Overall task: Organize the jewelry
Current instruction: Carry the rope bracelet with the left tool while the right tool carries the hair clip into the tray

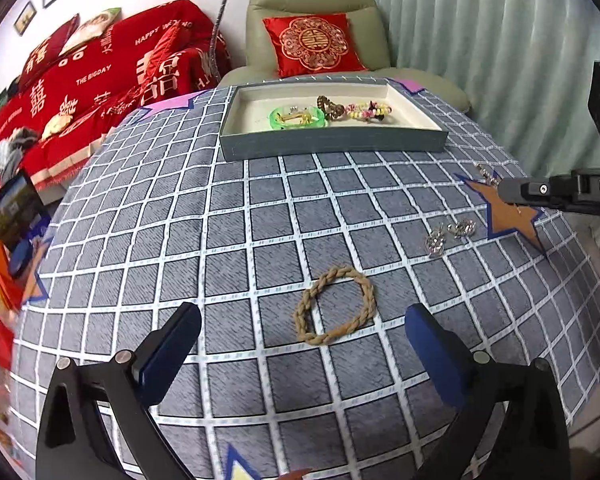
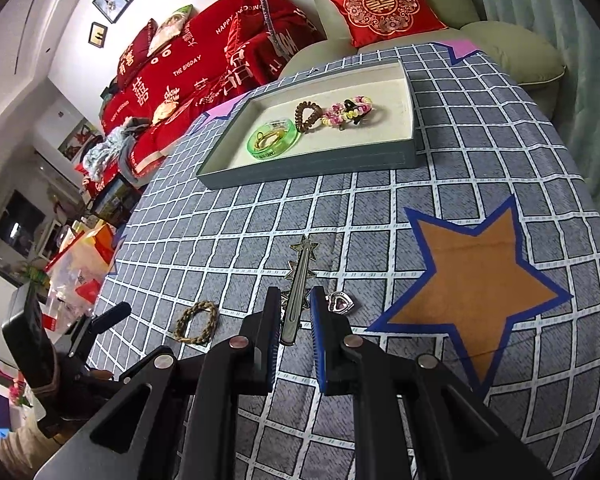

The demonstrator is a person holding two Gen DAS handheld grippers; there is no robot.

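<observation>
Here the left hand-held gripper (image 1: pixel 302 340) is hovering with its jaws spread wide over the braided rope bracelet (image 1: pixel 335 305), which is lying flat on the checked tabletop (image 1: pixel 228 240), touched by neither pad. Further right, the right hand-held gripper (image 2: pixel 295 312) is pinching a star-tipped metal hair clip (image 2: pixel 298 288) just beside a heart pendant (image 2: pixel 341 303). Beyond, the tray (image 2: pixel 308 168) is holding a green bangle (image 2: pixel 274 138).

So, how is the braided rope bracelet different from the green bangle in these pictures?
The braided rope bracelet is tan and twisted from cord, while the green bangle is smooth, translucent and bright green. The rope bracelet lies on the checked tablecloth, outside the tray; the bangle lies inside the tray. The rope ring encloses bare cloth; a gold-coloured piece lies within the bangle. Both are round rings lying flat.
</observation>
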